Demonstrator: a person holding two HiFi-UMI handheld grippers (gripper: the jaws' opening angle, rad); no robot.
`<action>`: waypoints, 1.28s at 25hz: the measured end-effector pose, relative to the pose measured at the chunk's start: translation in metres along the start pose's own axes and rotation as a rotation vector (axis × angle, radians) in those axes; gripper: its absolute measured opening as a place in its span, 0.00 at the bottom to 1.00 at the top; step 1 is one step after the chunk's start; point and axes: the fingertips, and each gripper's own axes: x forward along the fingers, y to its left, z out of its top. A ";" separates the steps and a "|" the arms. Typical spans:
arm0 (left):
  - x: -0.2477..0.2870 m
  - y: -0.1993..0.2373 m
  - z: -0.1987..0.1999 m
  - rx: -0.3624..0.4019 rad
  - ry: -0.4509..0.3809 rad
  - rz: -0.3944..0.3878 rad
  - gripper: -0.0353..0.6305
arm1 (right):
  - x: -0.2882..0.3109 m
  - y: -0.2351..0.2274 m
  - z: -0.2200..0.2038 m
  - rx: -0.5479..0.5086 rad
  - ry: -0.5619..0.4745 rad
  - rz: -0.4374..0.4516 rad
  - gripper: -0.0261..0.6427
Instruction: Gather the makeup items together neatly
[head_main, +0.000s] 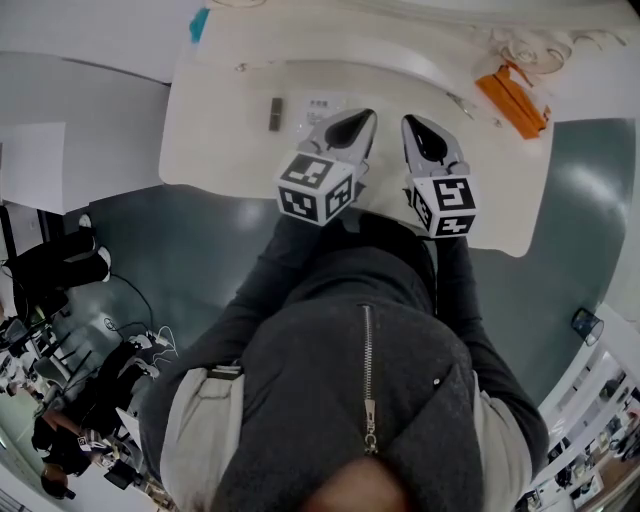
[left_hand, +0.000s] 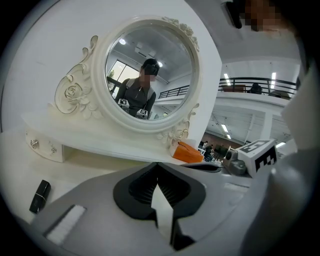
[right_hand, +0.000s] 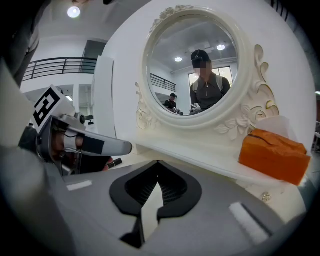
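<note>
The left tool has its jaws pressed together tip to tip with nothing between them. The right tool is the same, closed and empty. Both hang side by side just over the white bench, pointing toward the oval mirror.

The nearest makeup item is a dark tube, probably a lipstick. It lies flat on the bench off to the left tool's left, touched by neither tool. An orange box sits on the mirror's ledge, far over on the right and well apart from the tube.

With nothing gripped, the gathering looks barely begun, and the tube seems the left tool's natural first pick. To do it well, the jaws should part before the tool swings over. They should come down across the tube's narrow sides, not end-on, since a short round tube may roll or squirt out. A gentle close should hold it, and it can then be laid parallel beside the other items.

The head view alone shows the layout from above, including a pale flat piece just beside the tube that I cannot identify. The left gripper view hides that piece behind the tool's body. The right gripper view shows a slim dark stick peeking out under the left tool, and I cannot tell whether it is the same tube. Only the two gripper views show the mirror's face.
</note>
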 end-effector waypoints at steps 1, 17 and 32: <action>0.002 -0.001 0.000 -0.001 0.002 -0.001 0.07 | -0.001 -0.006 -0.002 0.000 0.008 -0.014 0.04; 0.011 -0.014 -0.020 -0.032 0.050 0.029 0.07 | -0.012 -0.135 -0.073 0.043 0.278 -0.378 0.11; 0.002 -0.007 -0.034 -0.058 0.073 0.071 0.07 | 0.002 -0.170 -0.113 0.070 0.449 -0.502 0.24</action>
